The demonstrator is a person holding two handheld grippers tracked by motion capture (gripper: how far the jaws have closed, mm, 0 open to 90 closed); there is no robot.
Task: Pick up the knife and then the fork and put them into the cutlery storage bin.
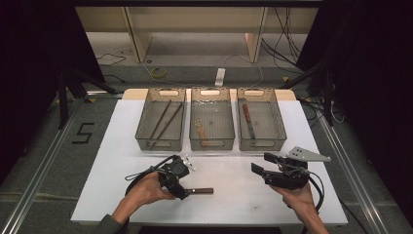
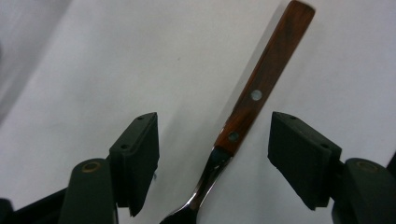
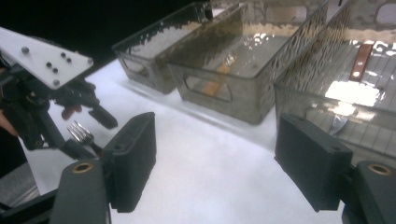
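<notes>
Fork (image 2: pixel 252 112) flat on white table (image 1: pixel 234 195), between wide-open jaws of left gripper (image 2: pixel 215 158), unclamped. Possible skid toward 3 o'clock if closed on slick steel neck rather than riveted wood handle. Right gripper (image 3: pixel 215 163) open, empty. Clear ribbed bins (image 1: pixel 212 124) at 12 o'clock.

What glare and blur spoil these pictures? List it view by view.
High view: bright white table, dark surroundings, sharp enough. Left gripper view: wooden-handled steel fork crisp, its neck glinting. Right gripper view: glare patches on the clear plastic perforated baskets; the near black pads look soft.
</notes>
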